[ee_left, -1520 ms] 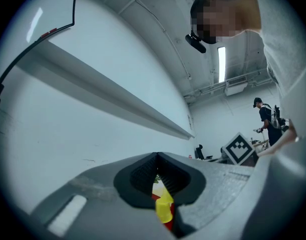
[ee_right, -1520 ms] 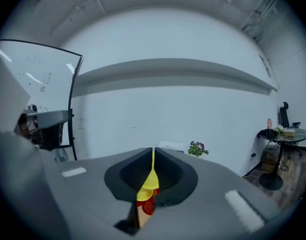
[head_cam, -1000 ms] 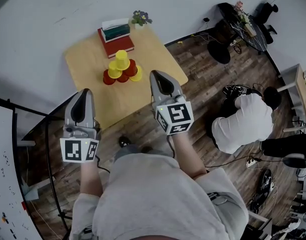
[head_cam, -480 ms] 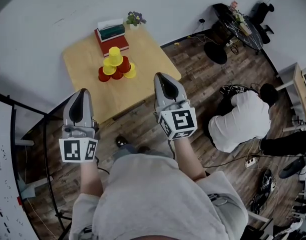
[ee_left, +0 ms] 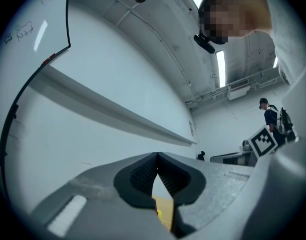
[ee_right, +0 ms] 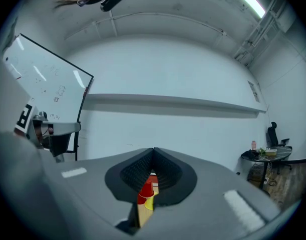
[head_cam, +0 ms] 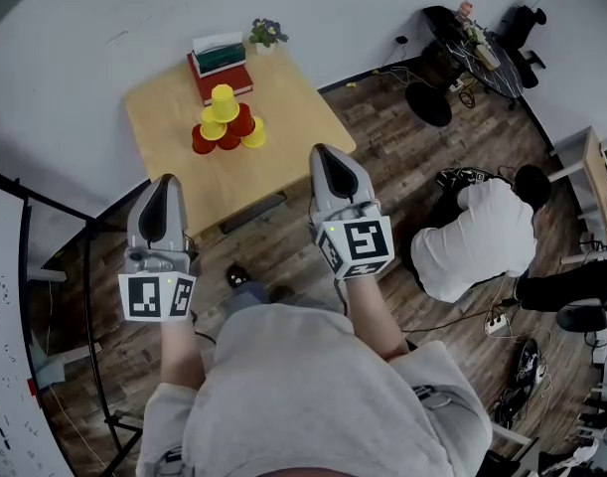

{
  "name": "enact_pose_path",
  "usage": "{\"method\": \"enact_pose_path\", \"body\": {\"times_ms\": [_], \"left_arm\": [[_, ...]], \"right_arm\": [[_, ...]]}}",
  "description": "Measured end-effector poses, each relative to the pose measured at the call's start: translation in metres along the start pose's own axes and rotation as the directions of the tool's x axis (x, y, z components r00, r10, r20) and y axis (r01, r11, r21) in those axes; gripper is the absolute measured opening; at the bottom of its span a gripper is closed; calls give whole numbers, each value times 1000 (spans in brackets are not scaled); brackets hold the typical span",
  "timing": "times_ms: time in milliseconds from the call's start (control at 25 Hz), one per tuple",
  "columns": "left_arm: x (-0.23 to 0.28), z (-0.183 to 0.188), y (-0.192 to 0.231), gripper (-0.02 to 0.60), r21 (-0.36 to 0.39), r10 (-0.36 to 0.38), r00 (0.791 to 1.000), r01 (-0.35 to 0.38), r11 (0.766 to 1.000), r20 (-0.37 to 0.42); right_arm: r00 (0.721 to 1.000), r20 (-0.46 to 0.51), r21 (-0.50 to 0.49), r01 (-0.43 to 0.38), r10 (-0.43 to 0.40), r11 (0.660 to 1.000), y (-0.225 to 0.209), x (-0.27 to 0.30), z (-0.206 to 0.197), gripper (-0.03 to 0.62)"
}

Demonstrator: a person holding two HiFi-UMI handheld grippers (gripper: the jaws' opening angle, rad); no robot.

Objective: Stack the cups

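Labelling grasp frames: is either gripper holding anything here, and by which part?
Nothing is held. The left gripper and right gripper both have jaws shut and empty; the cups stand on the table.

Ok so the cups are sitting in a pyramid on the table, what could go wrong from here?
1. The left gripper and right gripper are both shut, short of the table; reaching in like that could topple the cup pyramid, its top yellow cup first.
2. The books lie just behind the pyramid, leaving little room there.
3. A person crouches on the floor to the right, so a sidestep might bump them.
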State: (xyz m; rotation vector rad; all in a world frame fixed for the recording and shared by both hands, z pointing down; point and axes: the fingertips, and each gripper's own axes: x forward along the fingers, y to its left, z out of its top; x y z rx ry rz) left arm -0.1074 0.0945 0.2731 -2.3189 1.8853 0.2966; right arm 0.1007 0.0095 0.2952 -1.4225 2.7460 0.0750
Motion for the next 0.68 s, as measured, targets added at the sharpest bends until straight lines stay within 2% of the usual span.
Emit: {"method": "enact_pose_path", "body": {"times_ms": [680], "left_arm": [[-8,3,-19,5,-11,16,1000,-16,1000,1]], "right_arm": [[999,30,1,-30,30,1000,-2,-15,11,2]]}}
